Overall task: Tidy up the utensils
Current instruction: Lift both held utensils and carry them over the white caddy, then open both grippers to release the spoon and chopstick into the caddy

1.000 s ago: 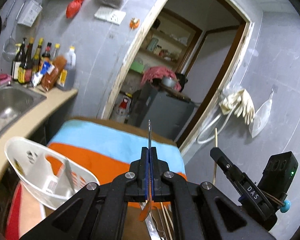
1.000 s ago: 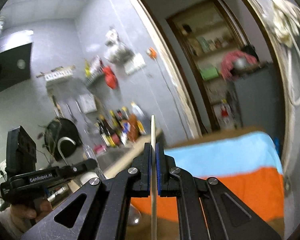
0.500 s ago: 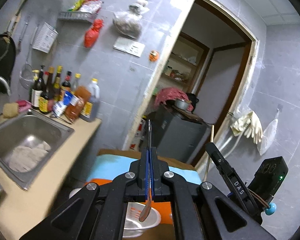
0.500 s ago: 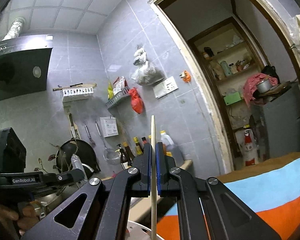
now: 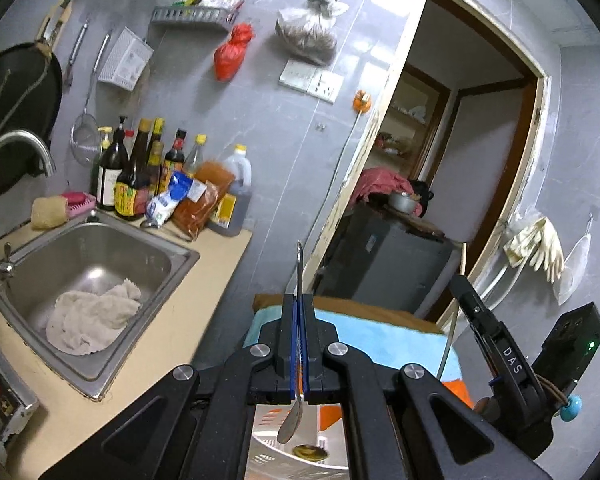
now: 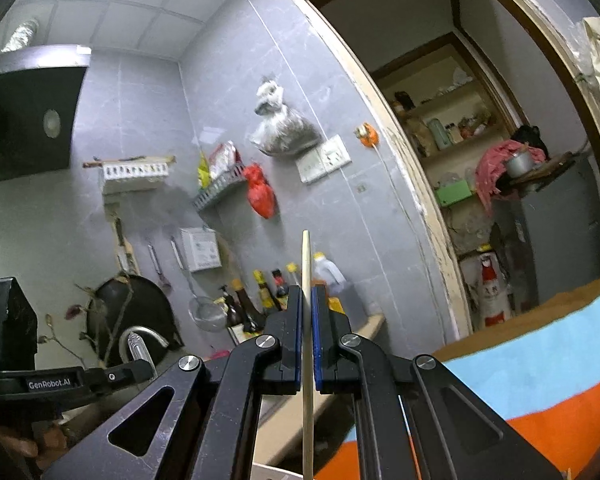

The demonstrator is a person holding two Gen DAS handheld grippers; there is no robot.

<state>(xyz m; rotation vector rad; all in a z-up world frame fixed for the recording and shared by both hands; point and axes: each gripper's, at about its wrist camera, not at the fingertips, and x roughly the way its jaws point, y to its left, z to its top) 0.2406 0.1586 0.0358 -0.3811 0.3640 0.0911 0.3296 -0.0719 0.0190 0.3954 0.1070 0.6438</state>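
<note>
My left gripper [image 5: 299, 320] is shut on a metal spoon [image 5: 299, 276]. The handle points up past the fingertips and the bowl [image 5: 290, 426] hangs below, over a white slotted utensil basket [image 5: 276, 452] seen between the arms. My right gripper [image 6: 307, 312] is shut on a wooden chopstick [image 6: 306, 264] held upright. The right gripper also shows in the left wrist view [image 5: 500, 360] at the right, with its chopstick [image 5: 463, 260] sticking up. The left gripper shows in the right wrist view [image 6: 60, 380] at the lower left.
A steel sink [image 5: 32, 276] with a white rag [image 5: 92, 316] sits in the beige counter [image 5: 172, 332] at left, with several sauce bottles [image 5: 156, 176] behind it. A table with a blue and orange cloth [image 6: 540, 364] lies ahead. A doorway [image 5: 460, 160] opens at right.
Both grippers have tilted upward with their utensils still held. The basket and cloth have dropped low in view, and the sink and wall have come into view.
</note>
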